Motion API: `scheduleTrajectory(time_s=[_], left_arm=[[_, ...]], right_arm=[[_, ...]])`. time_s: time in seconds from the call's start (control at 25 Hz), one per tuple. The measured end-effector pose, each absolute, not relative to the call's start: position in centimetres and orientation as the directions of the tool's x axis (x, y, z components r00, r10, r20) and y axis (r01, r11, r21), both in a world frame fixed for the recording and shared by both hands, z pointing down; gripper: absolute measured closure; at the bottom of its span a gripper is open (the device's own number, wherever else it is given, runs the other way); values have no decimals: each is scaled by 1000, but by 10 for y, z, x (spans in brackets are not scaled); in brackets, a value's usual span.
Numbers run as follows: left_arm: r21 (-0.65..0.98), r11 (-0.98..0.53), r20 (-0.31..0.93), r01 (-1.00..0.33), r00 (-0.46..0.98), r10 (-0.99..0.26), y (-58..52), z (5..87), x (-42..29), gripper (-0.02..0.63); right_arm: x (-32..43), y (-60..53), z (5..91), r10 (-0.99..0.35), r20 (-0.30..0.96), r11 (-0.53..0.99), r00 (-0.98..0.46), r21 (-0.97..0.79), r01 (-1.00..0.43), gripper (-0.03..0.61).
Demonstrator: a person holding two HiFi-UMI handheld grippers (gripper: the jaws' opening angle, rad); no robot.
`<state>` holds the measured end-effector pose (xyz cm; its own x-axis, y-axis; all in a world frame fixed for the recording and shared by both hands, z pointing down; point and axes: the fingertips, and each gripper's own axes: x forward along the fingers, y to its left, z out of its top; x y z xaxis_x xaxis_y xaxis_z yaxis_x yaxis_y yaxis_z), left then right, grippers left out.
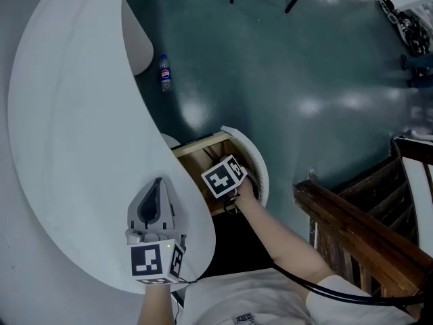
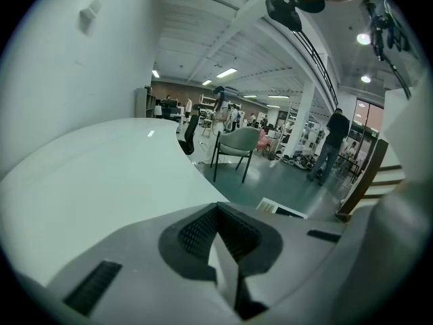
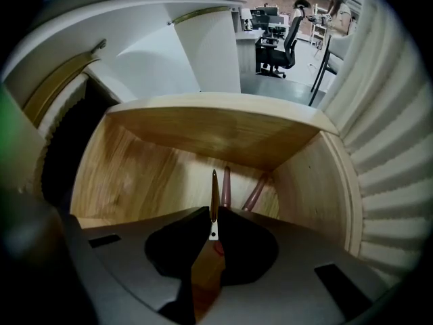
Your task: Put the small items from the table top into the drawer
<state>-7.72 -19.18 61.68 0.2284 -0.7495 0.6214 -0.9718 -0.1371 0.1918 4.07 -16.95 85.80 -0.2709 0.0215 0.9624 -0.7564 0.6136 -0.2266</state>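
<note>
Left gripper (image 2: 218, 208) sits closed, empty over table (image 1: 61, 147), right gripper (image 3: 214, 212) pinches thin pointed item (image 3: 214, 185) inside drawer (image 3: 135, 175); risk: steep release could snag it on jaws or knock 2 pink sticks (image 3: 226, 181).

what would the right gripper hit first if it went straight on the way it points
Probably the drawer floor, beside two pinkish sticks; the thin brown item in the right gripper would touch first. Depth unclear.

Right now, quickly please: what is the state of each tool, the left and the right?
Left tool: closed, nothing in it.
Right tool: closed on a thin brown item, inside the open drawer.
</note>
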Motion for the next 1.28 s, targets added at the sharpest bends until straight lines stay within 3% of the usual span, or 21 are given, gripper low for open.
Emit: scheduleTrajectory(time_s=[0.88, 1.28], left_arm=[[202, -81, 619, -976, 191, -762, -180, 612, -82, 591], [154, -5, 615, -988, 100, -782, -145, 601, -68, 591]], right_arm=[[41, -169, 860, 3, 956, 597, -295, -238, -766, 523], [27, -180, 806, -66, 901, 641, -428, -291, -711, 523]])
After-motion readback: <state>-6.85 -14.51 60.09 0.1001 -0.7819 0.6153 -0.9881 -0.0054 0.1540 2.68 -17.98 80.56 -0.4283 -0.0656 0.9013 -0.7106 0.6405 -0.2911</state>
